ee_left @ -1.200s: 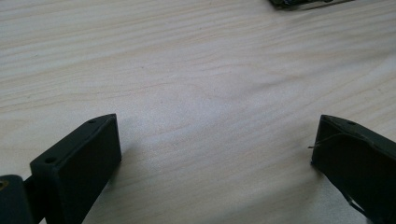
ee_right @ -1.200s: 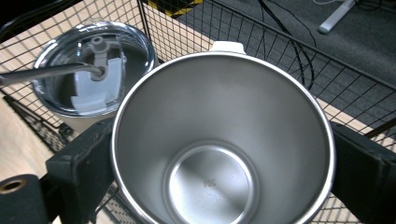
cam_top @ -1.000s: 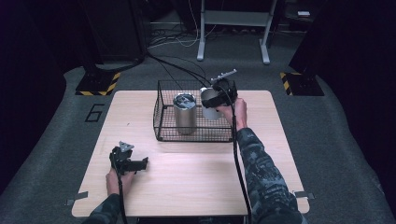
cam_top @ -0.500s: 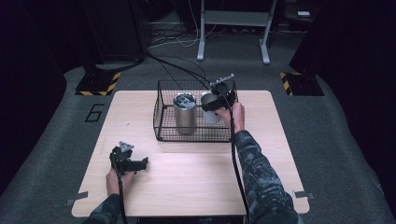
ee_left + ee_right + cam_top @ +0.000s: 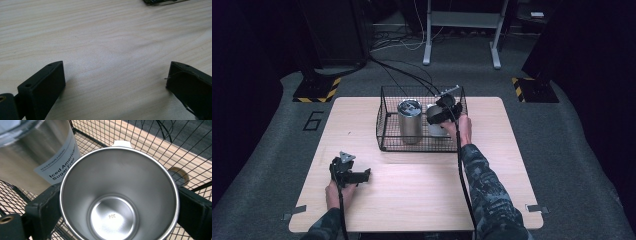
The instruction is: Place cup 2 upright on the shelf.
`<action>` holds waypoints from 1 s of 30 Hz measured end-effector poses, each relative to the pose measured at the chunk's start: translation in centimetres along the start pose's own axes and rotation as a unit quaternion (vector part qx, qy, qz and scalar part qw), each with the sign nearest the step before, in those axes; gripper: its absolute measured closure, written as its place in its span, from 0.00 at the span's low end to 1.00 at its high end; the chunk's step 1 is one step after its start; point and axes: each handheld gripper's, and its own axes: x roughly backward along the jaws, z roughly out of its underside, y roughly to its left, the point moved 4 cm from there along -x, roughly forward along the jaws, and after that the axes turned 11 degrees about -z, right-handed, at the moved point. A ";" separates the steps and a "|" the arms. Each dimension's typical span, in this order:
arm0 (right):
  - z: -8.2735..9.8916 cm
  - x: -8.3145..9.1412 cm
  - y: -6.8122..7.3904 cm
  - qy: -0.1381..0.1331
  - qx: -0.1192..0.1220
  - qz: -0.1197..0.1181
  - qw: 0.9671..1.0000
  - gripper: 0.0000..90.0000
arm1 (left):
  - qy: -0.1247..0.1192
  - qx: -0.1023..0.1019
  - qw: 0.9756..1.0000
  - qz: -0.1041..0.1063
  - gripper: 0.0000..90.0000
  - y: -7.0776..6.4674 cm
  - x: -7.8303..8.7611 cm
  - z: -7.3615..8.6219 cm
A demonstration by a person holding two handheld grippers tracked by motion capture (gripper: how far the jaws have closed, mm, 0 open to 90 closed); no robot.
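Observation:
A black wire basket (image 5: 384, 132) stands at the back middle of the wooden table (image 5: 422, 200). Inside it a tall lidded steel tumbler (image 5: 409, 122) stands upright; its label reads "Iced Americano Sugar Free" (image 5: 58, 163). Right of it, my right gripper (image 5: 438, 116) reaches into the basket from above, shut on an open steel cup (image 5: 437, 129). In the right gripper view the jaws press both sides of the cup (image 5: 117, 182) near its rim, and the cup is empty inside. My left gripper (image 5: 357, 176) rests low at the front left, open over bare wood (image 5: 112, 50).
The basket's mesh wall (image 5: 152, 142) rises close behind the cup. Cables (image 5: 412, 75) run from the basket's far side across the grey floor. Yellow-black floor markers (image 5: 319, 90) lie beyond the table's back corners. A dark object (image 5: 160, 1) shows at the top edge of the left gripper view.
My right gripper has come down and slightly nearer with the cup, deeper into the basket beside the tumbler. The left gripper has stayed put.

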 end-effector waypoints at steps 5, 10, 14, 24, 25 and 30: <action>0.4 -0.6 0.0 0.009 0.002 0.005 1.000 0.06 | -0.002 -0.001 1.000 -0.001 0.02 0.0 0.0 0.0; 0.5 -1.1 0.1 0.011 -0.003 0.009 1.000 0.06 | -0.002 -0.001 1.000 -0.001 0.02 0.0 0.0 0.0; 0.6 -1.4 0.0 0.014 -0.005 0.016 1.000 0.06 | -0.002 -0.001 1.000 -0.001 0.02 0.0 0.0 0.0; 0.9 -1.7 -0.5 0.012 -0.020 0.012 1.000 0.06 | -0.002 -0.001 1.000 -0.001 0.02 0.0 0.0 0.0; 1.0 -1.7 -0.5 0.013 -0.022 0.013 1.000 0.06 | -0.001 -0.001 1.000 0.001 0.02 0.0 0.0 0.0; 1.2 -1.9 -0.4 0.019 -0.028 0.007 0.999 0.06 | -0.002 -0.001 1.000 -0.001 0.02 0.0 0.0 0.0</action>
